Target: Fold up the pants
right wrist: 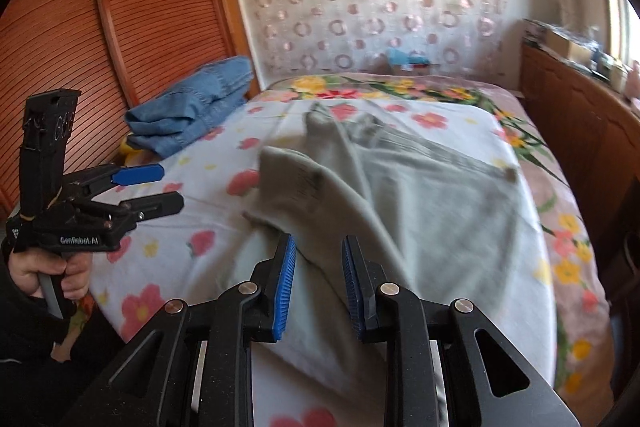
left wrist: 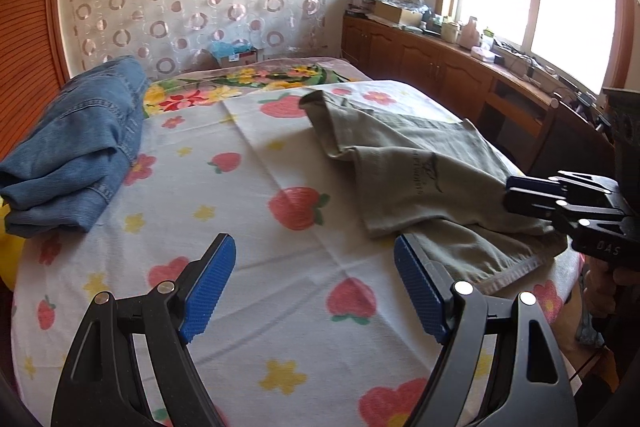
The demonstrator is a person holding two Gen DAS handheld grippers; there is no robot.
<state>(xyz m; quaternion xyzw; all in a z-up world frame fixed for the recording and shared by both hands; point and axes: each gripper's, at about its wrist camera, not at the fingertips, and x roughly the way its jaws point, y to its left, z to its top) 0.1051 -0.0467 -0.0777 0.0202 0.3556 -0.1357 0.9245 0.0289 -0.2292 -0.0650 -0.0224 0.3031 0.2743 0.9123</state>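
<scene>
on the strawberry-print sheet [left wrist: 248,211], crumpled grey-green pants [right wrist: 420,203]; both tools [left wrist: 314,291] [right wrist: 318,285] released, empty.

I count one grey-green pair of pants [left wrist: 424,179] at 2 o'clock, one folded denim pair [left wrist: 76,155] at 10 o'clock, one bed [left wrist: 248,227], two tools.

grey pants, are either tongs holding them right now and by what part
Neither. The left tongs stand wide open over the bed sheet. The right tongs are apart with nothing pinched; the grey pants lie loose on the bed.
</scene>
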